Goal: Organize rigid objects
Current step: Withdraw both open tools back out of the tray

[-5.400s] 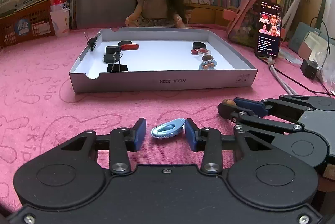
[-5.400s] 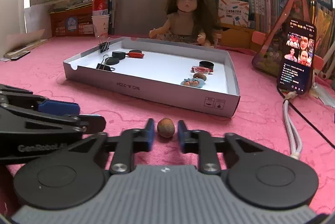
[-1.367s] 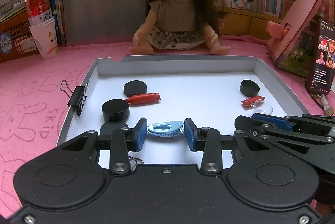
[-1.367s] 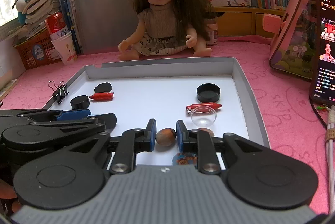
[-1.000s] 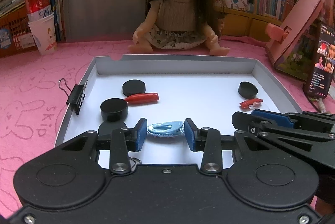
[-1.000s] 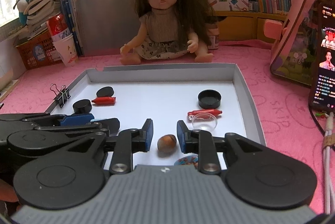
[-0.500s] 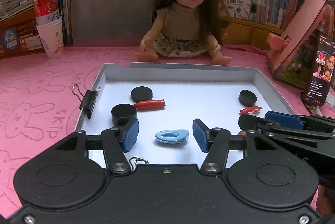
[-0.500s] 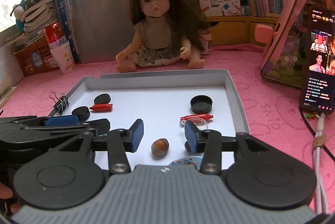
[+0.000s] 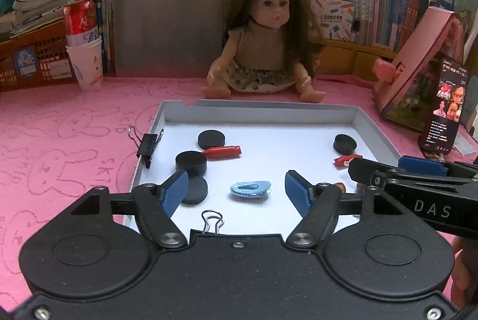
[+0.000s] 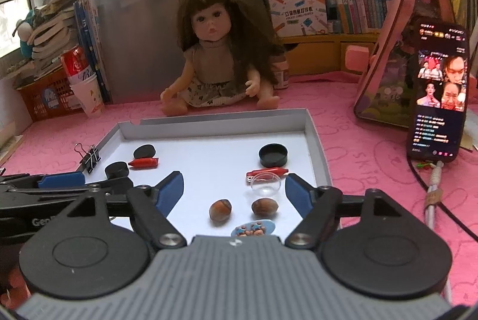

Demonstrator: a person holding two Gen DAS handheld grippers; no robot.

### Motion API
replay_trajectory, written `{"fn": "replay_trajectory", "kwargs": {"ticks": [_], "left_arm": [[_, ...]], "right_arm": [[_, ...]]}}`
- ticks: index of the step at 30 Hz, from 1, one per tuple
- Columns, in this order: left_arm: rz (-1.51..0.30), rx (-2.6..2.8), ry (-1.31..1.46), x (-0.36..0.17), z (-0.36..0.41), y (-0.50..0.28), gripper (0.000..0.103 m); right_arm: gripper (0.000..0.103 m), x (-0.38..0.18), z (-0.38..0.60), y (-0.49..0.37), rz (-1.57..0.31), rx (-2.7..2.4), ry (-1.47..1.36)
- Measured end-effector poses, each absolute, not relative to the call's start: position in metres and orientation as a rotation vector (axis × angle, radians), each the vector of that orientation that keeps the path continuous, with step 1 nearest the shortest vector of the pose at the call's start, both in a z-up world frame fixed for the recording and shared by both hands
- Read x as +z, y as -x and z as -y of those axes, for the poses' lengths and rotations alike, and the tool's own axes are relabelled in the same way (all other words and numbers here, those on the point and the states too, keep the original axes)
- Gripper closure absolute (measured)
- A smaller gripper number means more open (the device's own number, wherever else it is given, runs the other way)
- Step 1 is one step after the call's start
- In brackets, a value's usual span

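my left gripper (image 9: pixel 236 189) and right gripper (image 10: pixel 233 191) hover spread wide; light blue plastic clip (image 9: pixel 251 189) and brown hazelnut (image 10: pixel 220 209) lie free between each one's fingers in the shallow white cardboard tray (image 9: pixel 363 118).

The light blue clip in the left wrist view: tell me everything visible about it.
The light blue clip is a small, glossy, teardrop-shaped plastic piece with a slot along its top. It lies flat, lengthwise left to right, on the white floor of the tray, between the spread fingers of the open left gripper. Nothing touches it.
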State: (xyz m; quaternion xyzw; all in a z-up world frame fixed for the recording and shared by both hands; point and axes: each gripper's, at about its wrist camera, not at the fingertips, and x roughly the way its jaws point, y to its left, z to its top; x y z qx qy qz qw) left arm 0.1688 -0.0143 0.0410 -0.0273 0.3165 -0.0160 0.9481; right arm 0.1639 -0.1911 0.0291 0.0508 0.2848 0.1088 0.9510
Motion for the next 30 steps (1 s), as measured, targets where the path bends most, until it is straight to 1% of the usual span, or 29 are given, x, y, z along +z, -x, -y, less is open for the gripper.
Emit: {"fn": "replay_trajectory", "kwargs": {"ticks": [2,6,30], "left_arm": [[-0.635,-0.032,0.053,0.044,0.013,-0.164,0.029],[-0.627,-0.041,0.056,0.049,0.010,-0.155,0.027],[-0.611,-0.061,0.044,0.053,0.009,-0.130,0.023]], "right_arm": [[0.016,0.031,0.192,-0.160,-0.572,0.222,-0.107],[0.014,0.035,0.194,-0.152,-0.558,0.226,-0.108],[0.010,0.041,0.196,-0.130,-0.526,0.217,-0.089]]}}
